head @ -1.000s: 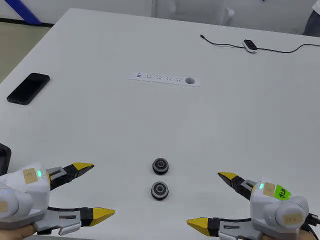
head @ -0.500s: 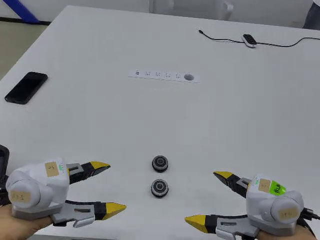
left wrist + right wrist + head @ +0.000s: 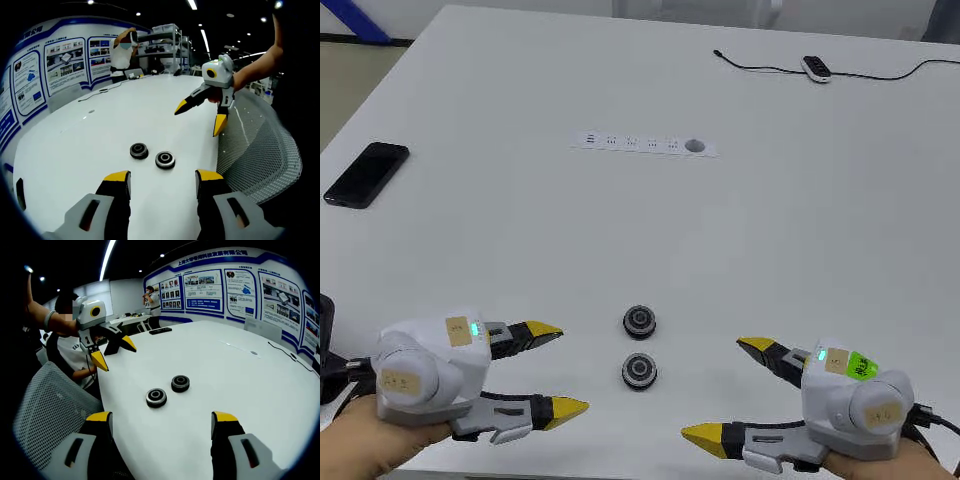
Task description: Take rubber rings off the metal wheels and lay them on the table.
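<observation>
The nearer small round wheel (image 3: 639,371) and the farther wheel (image 3: 639,321) show matt black rubber around shiny metal, on a smooth, faintly glossy white table (image 3: 770,250); a glossy black phone (image 3: 366,174) lies by its left edge.

Table (image 3: 800,230) bears 2 wheels (image 3: 639,321), phone (image 3: 366,174), power strip (image 3: 643,144)

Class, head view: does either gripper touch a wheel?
No, the near wheel and far wheel lie apart from the left gripper and right gripper.
</observation>
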